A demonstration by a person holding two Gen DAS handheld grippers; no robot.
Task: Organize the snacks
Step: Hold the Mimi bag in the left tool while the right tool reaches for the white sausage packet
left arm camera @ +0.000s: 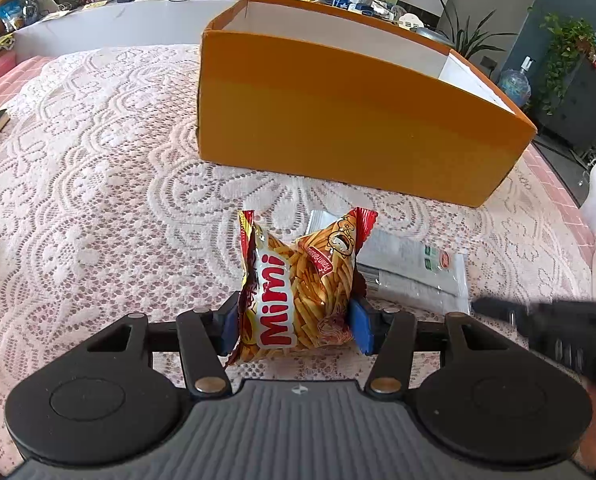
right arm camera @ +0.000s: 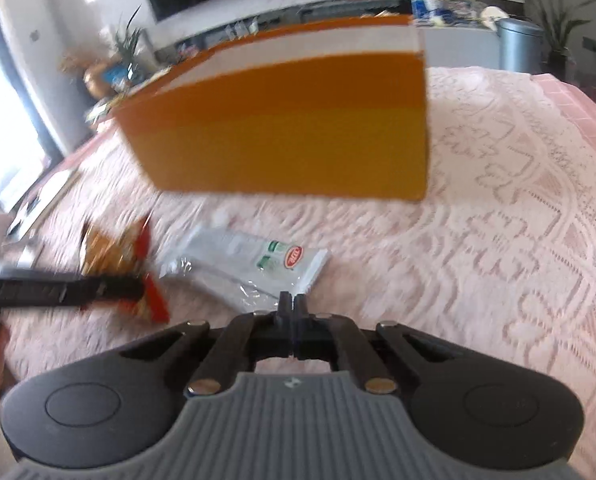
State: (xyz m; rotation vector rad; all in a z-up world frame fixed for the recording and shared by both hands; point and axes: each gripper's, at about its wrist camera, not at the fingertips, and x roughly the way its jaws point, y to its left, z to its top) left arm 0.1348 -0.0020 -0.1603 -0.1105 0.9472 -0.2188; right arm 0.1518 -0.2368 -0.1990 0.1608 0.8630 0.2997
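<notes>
Nearest the left wrist camera, the left gripper (left arm camera: 294,322) has its blue-padded fingers (left arm camera: 361,326) pressed against both sides of a Mimi snack bag (left arm camera: 298,284), a red and orange packet printed with crunchy sticks. The bag stands upright between the pads, its crimped top corners flaring above them and its lower edge hanging just over the lace tablecloth (left arm camera: 98,184) that covers the surface.

Just right of those fingers and a little ahead, a flat white packet (left arm camera: 418,268) with a red oval logo and green marks lies on the lace, partly hidden behind the bag. Farther ahead of the fingers sits an open orange cardboard box (left arm camera: 338,120) with white inner walls; what it holds cannot be seen from here.

In the right wrist view, which is motion-blurred, the right gripper (right arm camera: 293,304) has its fingers drawn together with only a thin seam between them and nothing held. Their tips sit just at the near corner of the white packet (right arm camera: 254,264); whether they touch it cannot be told. To their left the snack bag (right arm camera: 114,252) shows as a blur behind the dark bar of the left gripper (right arm camera: 58,290). The orange box (right arm camera: 282,128) stands ahead, well beyond the fingers.
</notes>
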